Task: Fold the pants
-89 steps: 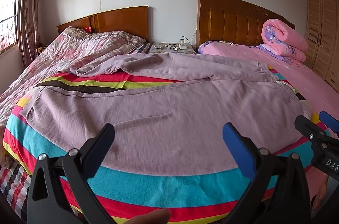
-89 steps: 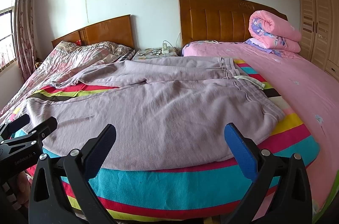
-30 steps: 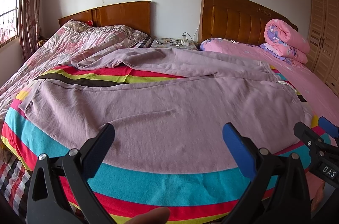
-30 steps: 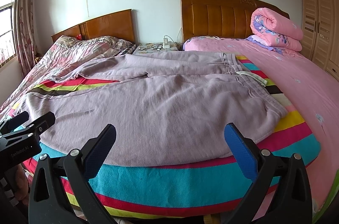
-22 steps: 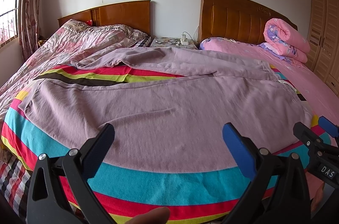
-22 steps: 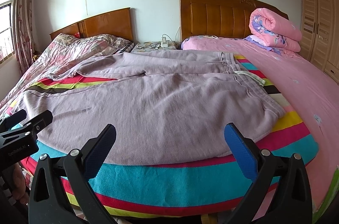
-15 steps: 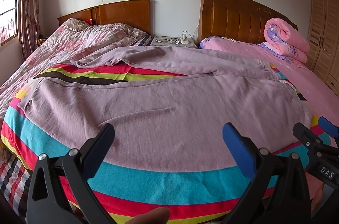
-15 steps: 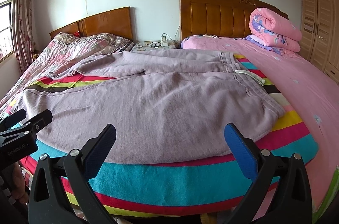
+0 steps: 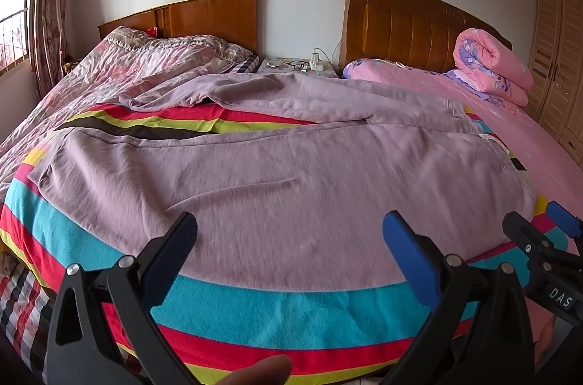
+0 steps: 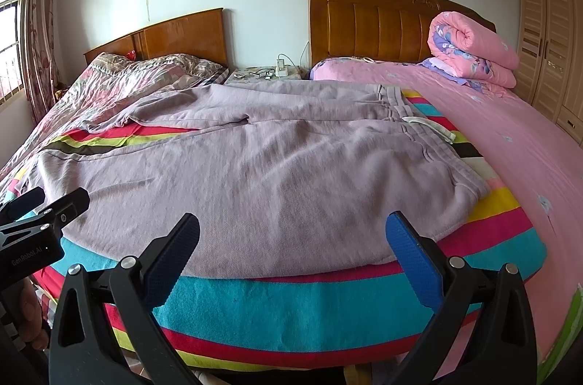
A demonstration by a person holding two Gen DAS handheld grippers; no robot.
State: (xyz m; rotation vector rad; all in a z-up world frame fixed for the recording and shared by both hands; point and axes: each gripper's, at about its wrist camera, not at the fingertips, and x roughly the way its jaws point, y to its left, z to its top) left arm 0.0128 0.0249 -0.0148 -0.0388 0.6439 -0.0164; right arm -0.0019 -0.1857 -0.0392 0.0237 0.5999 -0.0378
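Mauve pants [image 9: 291, 173] lie spread sideways on a striped blanket [image 9: 291, 308] on the bed, waistband to the right [image 10: 411, 122], legs running left. The near leg lies flat; the far leg [image 10: 226, 104] is rumpled at its left end. My left gripper [image 9: 291, 246] is open and empty, just short of the pants' near edge. My right gripper [image 10: 293, 248] is open and empty, at the near edge toward the waist end. Each gripper shows in the other's view: the right one at the right edge [image 9: 539, 239], the left one at the left edge [image 10: 43, 206].
A rolled pink quilt [image 10: 470, 53] lies on the pink bed [image 10: 510, 137] to the right. A floral duvet [image 9: 109, 75] covers the left bed. A nightstand [image 10: 266, 73] with chargers stands between two wooden headboards. A wardrobe [image 10: 546, 31] stands far right.
Both grippers have edged slightly closer to the bed and the view has lifted a little. The pants have not moved. Both grippers stay open.
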